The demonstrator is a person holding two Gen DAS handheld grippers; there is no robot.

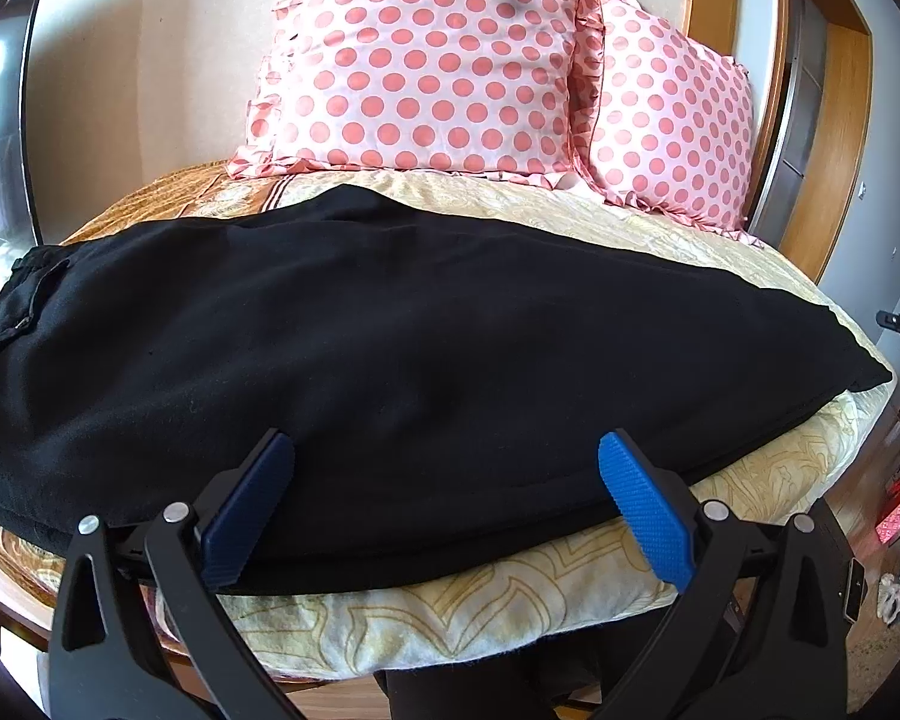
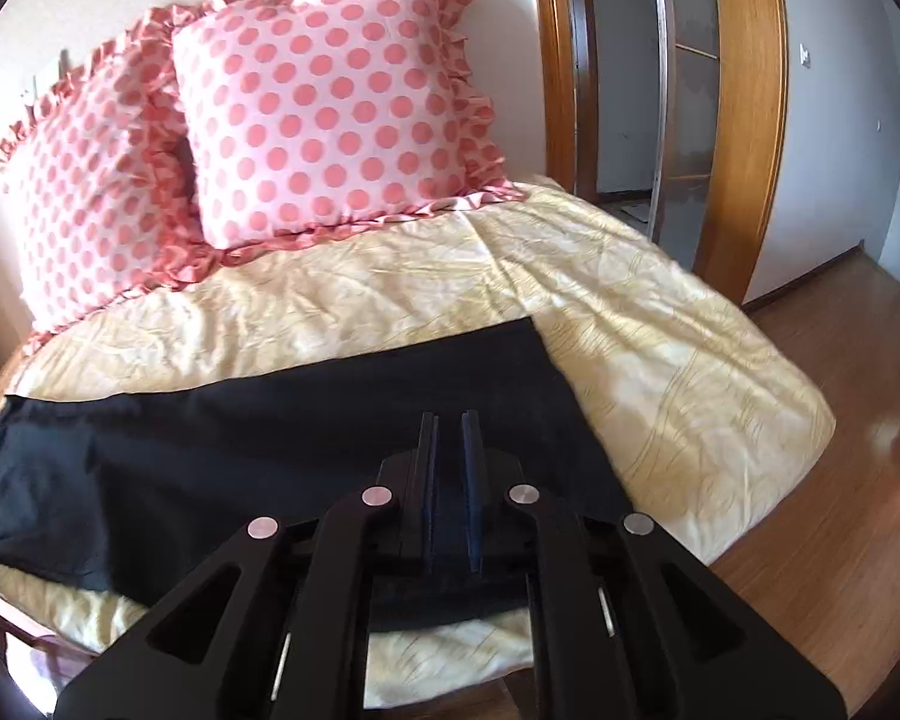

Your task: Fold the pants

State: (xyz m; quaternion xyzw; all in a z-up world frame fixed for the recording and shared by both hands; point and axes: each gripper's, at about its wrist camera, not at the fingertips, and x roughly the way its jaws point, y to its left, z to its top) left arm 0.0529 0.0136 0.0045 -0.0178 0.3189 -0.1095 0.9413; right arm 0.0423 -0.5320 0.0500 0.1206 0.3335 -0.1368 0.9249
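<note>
black pants (image 1: 426,324) on bed, no labels legible, left gripper (image 1: 444,450) spread

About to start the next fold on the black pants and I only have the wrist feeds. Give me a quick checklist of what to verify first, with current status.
1. Left gripper open, blue pads wide apart over the near edge: ok.
2. Right gripper fingers nearly together over the cloth; whether they pinch fabric: cannot tell.
3. Black pants lying flat across the bedspread, no big bunches: ok.
4. Leg-end hem square and fully on the bed: ok.
5. Waistband end on the bed, slightly rumpled: ok, smooth if needed.
6. Polka-dot pillows stand apart from the pants, space left for folding: ok.
</note>
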